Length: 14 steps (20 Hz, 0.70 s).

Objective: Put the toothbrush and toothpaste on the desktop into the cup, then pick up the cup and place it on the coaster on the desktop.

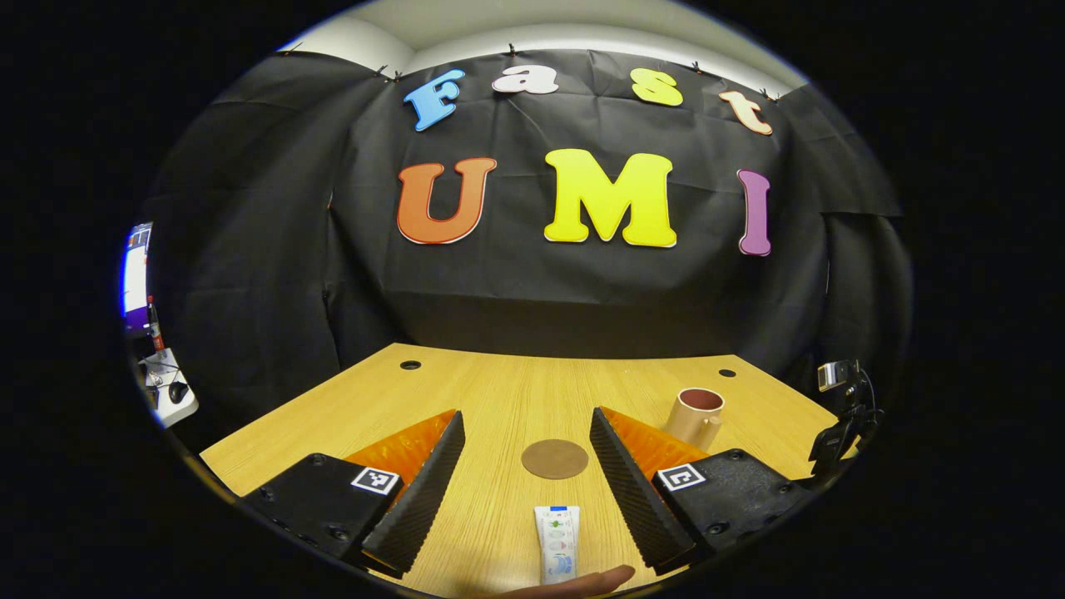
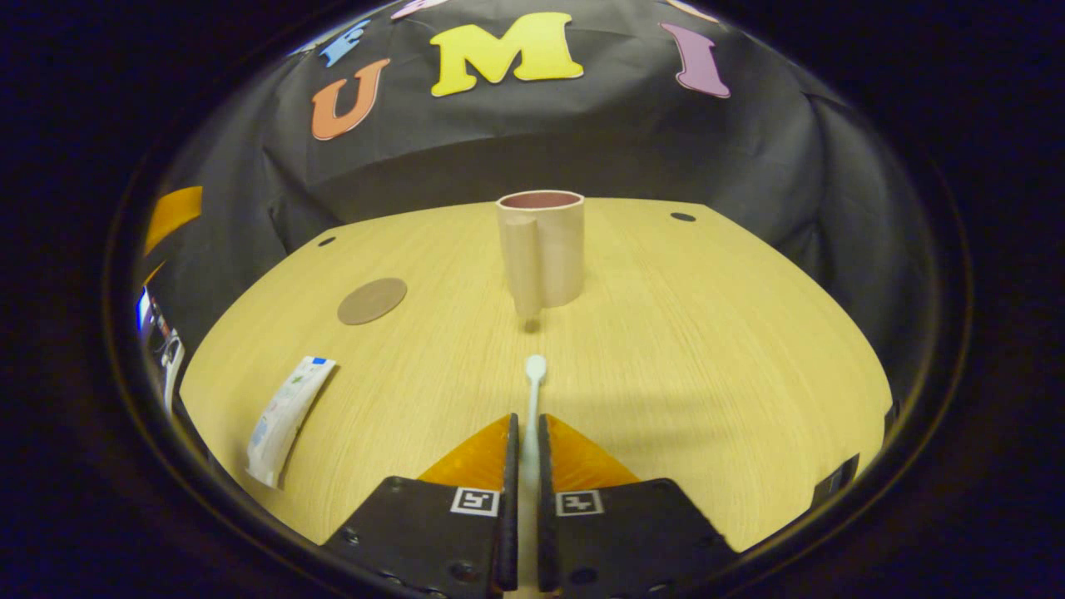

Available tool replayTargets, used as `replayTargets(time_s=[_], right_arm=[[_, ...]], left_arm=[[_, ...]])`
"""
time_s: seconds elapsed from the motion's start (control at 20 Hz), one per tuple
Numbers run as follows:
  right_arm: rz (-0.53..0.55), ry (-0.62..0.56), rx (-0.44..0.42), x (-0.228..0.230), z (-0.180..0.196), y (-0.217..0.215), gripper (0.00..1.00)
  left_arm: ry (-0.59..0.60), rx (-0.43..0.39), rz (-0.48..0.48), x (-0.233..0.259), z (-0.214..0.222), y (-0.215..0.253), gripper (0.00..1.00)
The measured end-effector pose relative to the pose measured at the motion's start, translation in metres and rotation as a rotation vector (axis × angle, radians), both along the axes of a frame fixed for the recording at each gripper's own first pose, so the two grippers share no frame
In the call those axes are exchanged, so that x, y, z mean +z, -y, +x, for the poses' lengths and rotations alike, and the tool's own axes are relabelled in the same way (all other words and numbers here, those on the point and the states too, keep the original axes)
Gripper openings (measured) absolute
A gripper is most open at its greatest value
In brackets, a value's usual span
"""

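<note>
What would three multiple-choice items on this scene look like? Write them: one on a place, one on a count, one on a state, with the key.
1. Where does the toothpaste lie?
A. In the cup
B. Flat on the desktop
C. On the coaster

2. How many cups stand on the desktop?
A. One
B. Two
C. Three

3. What is the right gripper doing?
A. Open, holding nothing
B. Shut on the toothbrush
C. Shut on the cup's handle

Key: 1 B, the tube lies flat, apart from the coaster. 2 A, a single cup stands there. 3 B, both fingers press the toothbrush, its head pointing at the cup.
</note>
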State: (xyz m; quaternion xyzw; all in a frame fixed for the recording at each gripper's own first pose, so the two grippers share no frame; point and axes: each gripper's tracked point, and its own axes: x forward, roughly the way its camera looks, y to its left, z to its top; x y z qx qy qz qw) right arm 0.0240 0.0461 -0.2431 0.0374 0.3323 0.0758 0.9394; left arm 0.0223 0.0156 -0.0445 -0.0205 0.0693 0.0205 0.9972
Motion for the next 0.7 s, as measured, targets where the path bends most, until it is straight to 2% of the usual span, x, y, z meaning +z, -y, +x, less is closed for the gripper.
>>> replayTargets(time_s=[0.1, 0.15, 0.35, 0.5, 0.6, 0.7], right_arm=[[0.006, 0.001, 0.017, -0.01, 0.003, -0.002, 0.11], [0.011, 0.003, 0.017, -0.002, 0.0, -0.002, 0.05], [0.063, 0.018, 0.042, 0.001, -0.001, -0.002, 0.05], [0.154, 0.019, 0.089, 0.001, -0.009, -0.012, 0.04], [0.16, 0.037, 0.089, 0.004, -0.008, -0.009, 0.04], [0.155, 0.054, 0.09, 0.007, -0.009, -0.006, 0.05]], left_arm=[[-0.017, -0.011, 0.009, -0.006, 0.0, 0.004, 0.96], [-0.027, -0.009, 0.019, -0.008, -0.001, 0.004, 0.97], [-0.099, -0.051, -0.005, -0.034, -0.006, 0.013, 0.97], [-0.259, -0.079, -0.083, -0.081, -0.013, 0.022, 0.96], [-0.382, -0.055, -0.101, -0.114, -0.019, 0.017, 0.97], [-0.452, -0.038, -0.106, -0.13, -0.025, 0.013, 0.97]])
